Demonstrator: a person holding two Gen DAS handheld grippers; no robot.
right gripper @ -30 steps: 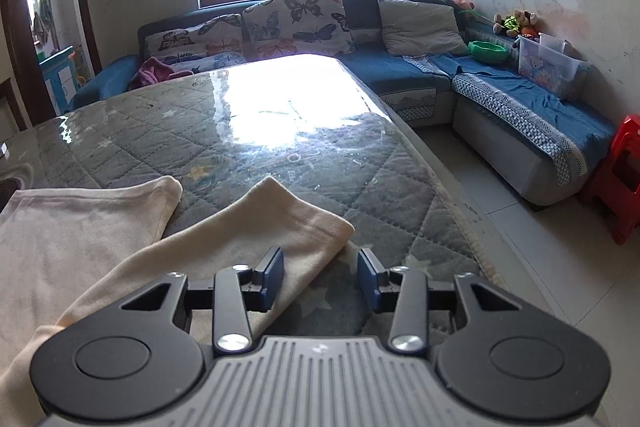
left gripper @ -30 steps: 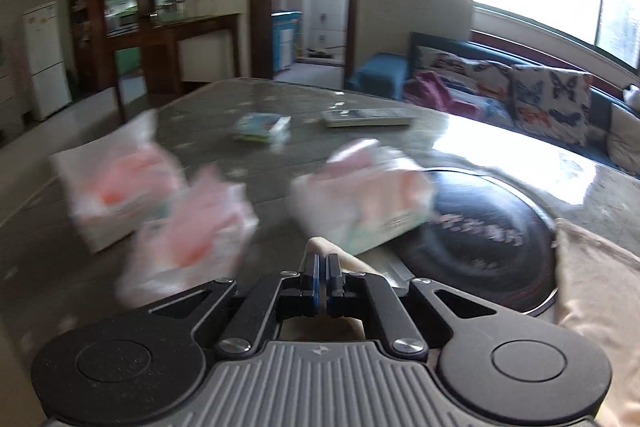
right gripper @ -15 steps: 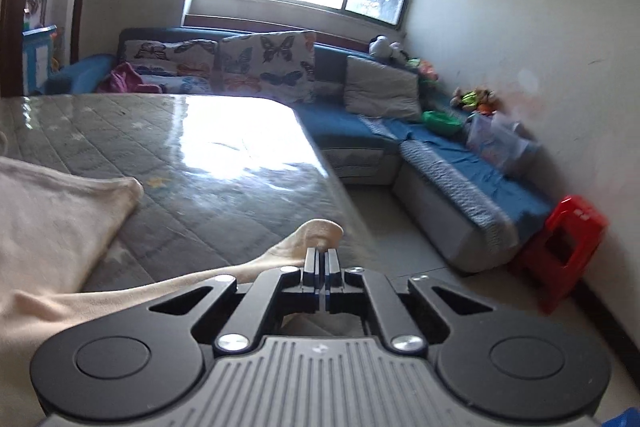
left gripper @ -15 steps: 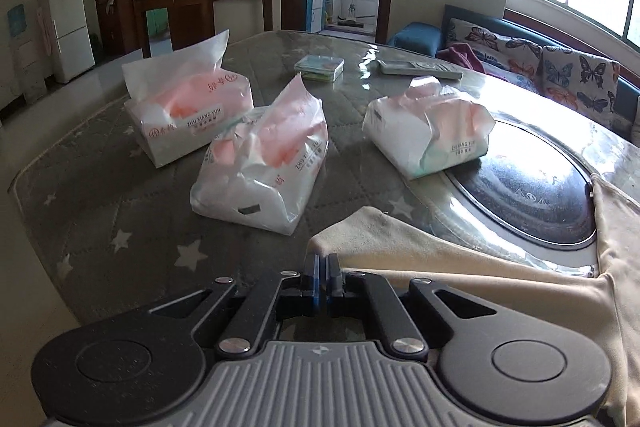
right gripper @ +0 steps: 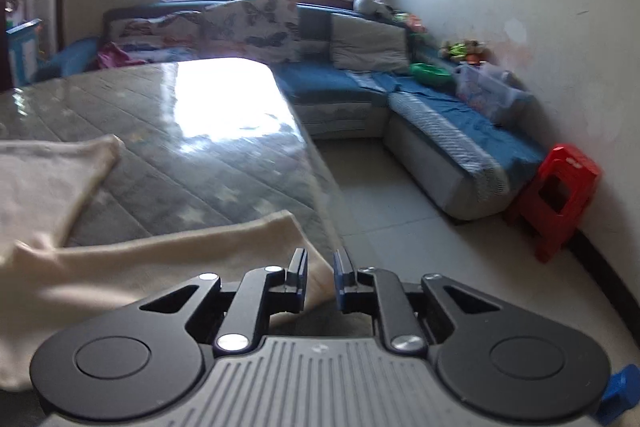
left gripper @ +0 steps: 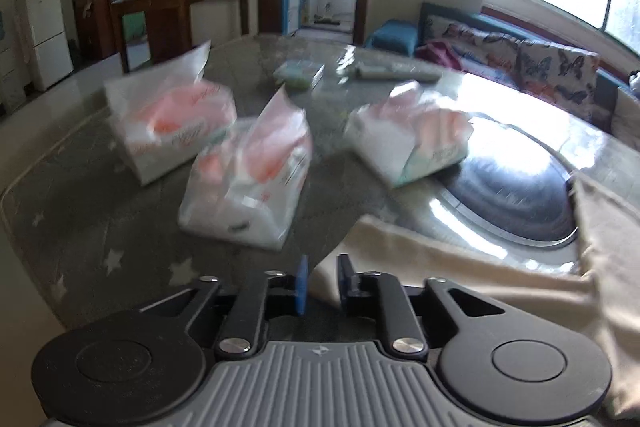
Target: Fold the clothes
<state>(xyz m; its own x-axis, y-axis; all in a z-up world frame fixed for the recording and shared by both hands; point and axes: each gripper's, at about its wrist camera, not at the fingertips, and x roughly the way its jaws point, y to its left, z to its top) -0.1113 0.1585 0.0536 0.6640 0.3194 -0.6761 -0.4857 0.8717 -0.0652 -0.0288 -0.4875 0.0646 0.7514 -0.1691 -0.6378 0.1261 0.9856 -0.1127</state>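
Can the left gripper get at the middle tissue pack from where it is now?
Probably yes. The left gripper is open, with only the cream garment's sleeve end at its right finger. The middle tissue pack sits just ahead and slightly left, on bare table with nothing between.

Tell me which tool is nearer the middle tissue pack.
Left. The left tool faces the middle tissue pack just ahead; the right tool sits at the table's sofa-side edge, pack out of view.

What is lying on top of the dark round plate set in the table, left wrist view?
One tissue pack overlaps the dark round plate's left rim, and the cream garment covers its near and right edges. The plate's covered parts cannot be seen.
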